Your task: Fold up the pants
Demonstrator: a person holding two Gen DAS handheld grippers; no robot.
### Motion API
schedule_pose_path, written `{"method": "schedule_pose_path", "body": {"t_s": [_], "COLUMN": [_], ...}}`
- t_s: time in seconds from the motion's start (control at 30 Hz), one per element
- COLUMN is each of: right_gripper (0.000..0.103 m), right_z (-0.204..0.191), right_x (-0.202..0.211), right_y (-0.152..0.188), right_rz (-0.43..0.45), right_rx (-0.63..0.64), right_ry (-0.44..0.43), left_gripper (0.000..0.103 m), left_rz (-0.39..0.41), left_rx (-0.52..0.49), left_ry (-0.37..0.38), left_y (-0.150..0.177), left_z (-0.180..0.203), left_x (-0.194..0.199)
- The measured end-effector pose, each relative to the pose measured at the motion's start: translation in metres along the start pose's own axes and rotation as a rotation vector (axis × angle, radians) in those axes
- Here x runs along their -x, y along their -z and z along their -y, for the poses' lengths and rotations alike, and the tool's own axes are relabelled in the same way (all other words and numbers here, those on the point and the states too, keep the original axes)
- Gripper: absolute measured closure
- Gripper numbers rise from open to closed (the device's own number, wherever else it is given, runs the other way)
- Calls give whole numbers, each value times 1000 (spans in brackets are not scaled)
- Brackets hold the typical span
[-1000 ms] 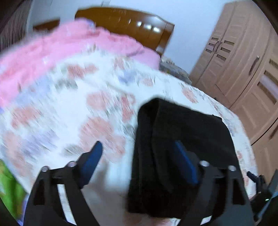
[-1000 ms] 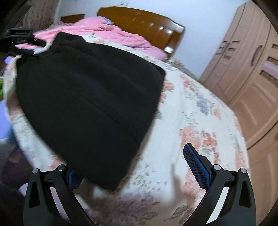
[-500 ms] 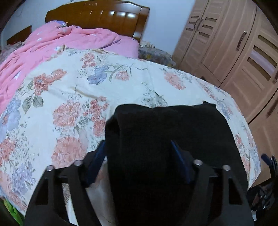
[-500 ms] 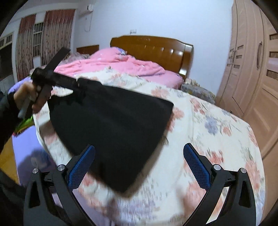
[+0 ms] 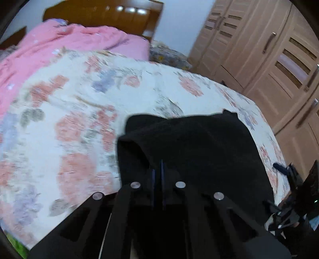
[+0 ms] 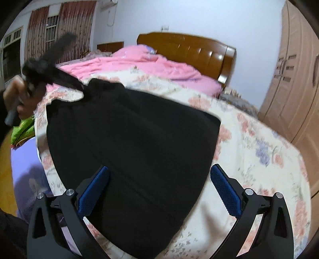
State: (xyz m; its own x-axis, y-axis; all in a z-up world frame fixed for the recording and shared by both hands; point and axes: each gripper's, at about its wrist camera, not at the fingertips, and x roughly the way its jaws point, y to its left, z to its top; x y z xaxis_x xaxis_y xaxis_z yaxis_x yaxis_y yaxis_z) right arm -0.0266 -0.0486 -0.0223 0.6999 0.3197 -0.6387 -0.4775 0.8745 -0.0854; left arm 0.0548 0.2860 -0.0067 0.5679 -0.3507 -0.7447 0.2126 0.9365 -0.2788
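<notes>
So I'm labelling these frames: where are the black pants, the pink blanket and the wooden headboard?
black pants (image 6: 135, 139), right wrist view, middle of fabric.
pink blanket (image 6: 151, 65), right wrist view, rumpled top.
wooden headboard (image 6: 191, 51), right wrist view, front panel.

The left tool (image 5: 157, 179) has its blue pads nearly together, pinching black fabric. The right tool (image 6: 159, 187) hangs with fingers spread wide, gripping nothing.

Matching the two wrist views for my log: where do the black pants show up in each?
Left wrist view: the black pants fill the lower centre, with the left claw shut on their near edge.
Right wrist view: the pants spread across the centre-left, between the open right claw fingers.
Shared landmark: the wooden headboard behind the pink blanket.
</notes>
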Motion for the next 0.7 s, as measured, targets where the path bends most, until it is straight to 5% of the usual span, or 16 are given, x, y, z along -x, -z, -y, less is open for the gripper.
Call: {"method": "schedule_pose_path", "body": {"t_s": [0.23, 0.37, 0.47, 0.53, 0.63, 0.7], "right_gripper": [5, 5, 5, 5, 5, 5], "right_z": [4, 3, 9, 9, 8, 10], "right_x": [-6, -6, -6, -5, -3, -3], "right_y": [7, 6, 8, 8, 9, 9], "right_rz": [-23, -25, -25, -24, -20, -19], "right_rx": [-27, -10, -42, -37, -29, -30], "right_ry": [-36, -29, -50, -47, -45, -53], "left_gripper": [98, 97, 90, 85, 44, 42], "left_rz": [-29, -17, -72, -63, -52, -77], "left_rx": [-10, -72, -46, 30, 102, 121], "left_ry": [-70, -172, -137, -15, 162, 171], "left_y": [2, 1, -1, 1, 9, 15], "left_z": [-4, 16, 7, -6, -17, -17], "left_x": [4, 17, -1, 3, 16, 16]}}
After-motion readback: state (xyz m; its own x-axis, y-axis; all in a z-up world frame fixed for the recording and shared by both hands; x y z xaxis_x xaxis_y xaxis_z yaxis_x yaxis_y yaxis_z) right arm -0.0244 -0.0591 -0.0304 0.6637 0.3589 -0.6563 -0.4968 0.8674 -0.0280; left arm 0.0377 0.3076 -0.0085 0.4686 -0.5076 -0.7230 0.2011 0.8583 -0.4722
